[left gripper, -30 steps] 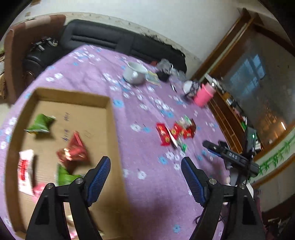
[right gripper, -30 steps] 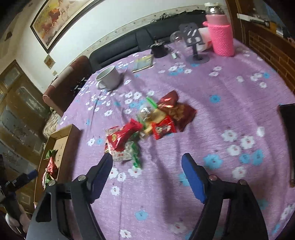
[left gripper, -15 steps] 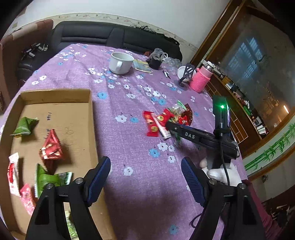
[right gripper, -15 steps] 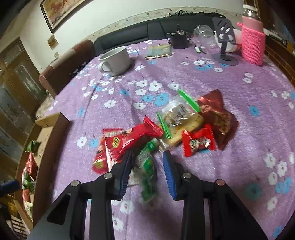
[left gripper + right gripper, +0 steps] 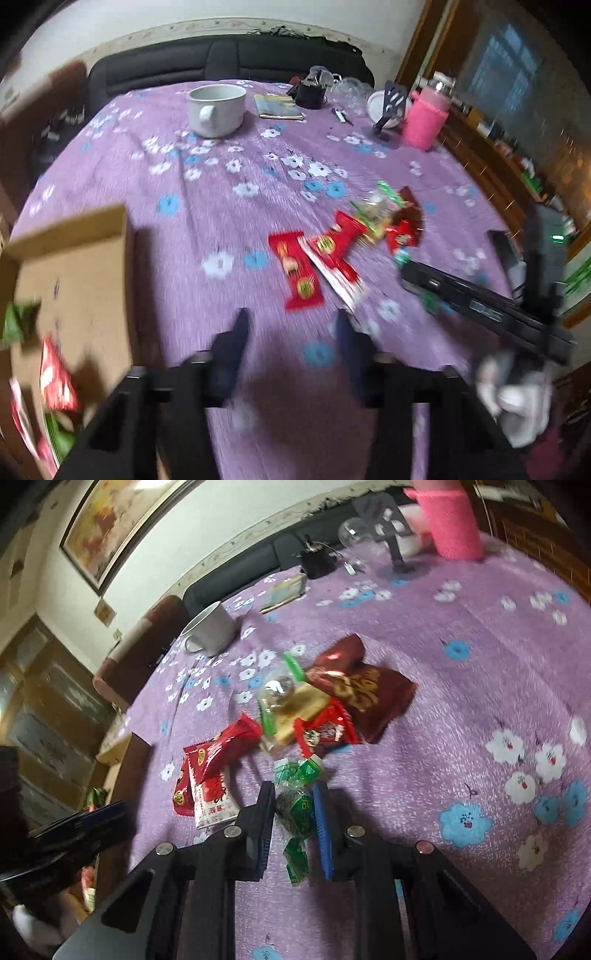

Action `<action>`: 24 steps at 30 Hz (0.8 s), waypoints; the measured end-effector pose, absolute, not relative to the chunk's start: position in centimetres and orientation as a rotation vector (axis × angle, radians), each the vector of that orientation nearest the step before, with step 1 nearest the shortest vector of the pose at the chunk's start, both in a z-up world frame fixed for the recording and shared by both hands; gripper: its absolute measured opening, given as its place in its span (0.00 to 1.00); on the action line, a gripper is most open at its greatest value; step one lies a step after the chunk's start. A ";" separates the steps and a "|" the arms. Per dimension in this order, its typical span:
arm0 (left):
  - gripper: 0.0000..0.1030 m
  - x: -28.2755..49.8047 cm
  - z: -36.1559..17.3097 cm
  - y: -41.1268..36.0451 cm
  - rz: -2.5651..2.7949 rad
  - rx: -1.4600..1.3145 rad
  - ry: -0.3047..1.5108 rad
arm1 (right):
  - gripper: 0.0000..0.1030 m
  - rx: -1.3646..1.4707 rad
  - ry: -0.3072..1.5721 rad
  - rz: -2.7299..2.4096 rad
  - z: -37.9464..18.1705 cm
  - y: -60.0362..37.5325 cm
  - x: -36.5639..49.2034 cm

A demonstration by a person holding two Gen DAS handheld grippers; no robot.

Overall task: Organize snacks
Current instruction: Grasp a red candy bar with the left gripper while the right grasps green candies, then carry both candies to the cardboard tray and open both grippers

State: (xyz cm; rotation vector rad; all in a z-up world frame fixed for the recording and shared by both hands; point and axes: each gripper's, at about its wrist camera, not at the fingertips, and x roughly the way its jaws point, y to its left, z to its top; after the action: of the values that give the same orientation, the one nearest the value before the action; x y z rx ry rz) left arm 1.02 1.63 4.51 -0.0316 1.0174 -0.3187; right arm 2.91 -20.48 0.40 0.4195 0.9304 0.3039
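A pile of snack packets [image 5: 314, 709] lies on the purple flowered tablecloth [image 5: 480, 686]; it also shows in the left wrist view [image 5: 343, 243]. My right gripper [image 5: 293, 801] is shut on a green wrapped candy [image 5: 297, 805], just in front of the pile. My left gripper [image 5: 291, 332] is open and empty above the cloth, between the cardboard box [image 5: 74, 266] and the red packets [image 5: 299, 273]. The box holds several red and green snacks [image 5: 55, 373]. The right gripper shows at the right of the left wrist view [image 5: 480, 302].
A white mug [image 5: 216, 109], a small book [image 5: 279, 107], a dark cup [image 5: 310, 94], a phone stand [image 5: 388, 110] and a pink bottle [image 5: 424, 118] stand at the table's far side. A black sofa [image 5: 229, 61] is behind. A wooden cabinet [image 5: 517, 147] is on the right.
My right gripper has moved down to the pile and shut on the green candy. My left gripper has swung right from over the box toward the pile, its jaws narrower.
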 end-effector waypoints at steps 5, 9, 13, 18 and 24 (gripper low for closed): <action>0.40 3.1 3.4 0.2 -0.356 -0.002 0.996 | 0.19 0.452 0.927 0.317 0.5 -21.1 3.1; 0.40 4.5 2.3 -0.4 -0.346 0.008 1.023 | 0.19 0.460 0.931 0.330 0.4 -21.0 3.1; 0.40 5.2 1.2 -1.6 -0.326 0.112 1.023 | 0.19 0.448 0.926 0.337 0.6 -20.7 3.1; 0.20 5.4 1.6 -0.9 -0.328 0.090 1.027 | 0.19 0.441 0.916 0.349 0.7 -20.4 3.2; 0.20 3.5 3.4 1.8 -0.333 -0.024 0.981 | 0.19 0.432 0.876 0.373 1.2 -20.1 2.7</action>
State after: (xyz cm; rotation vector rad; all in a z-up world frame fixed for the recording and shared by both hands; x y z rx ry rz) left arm 3.45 1.80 3.36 -0.0239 0.9807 -0.3329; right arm 2.69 -20.14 1.21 0.4316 0.8763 0.3734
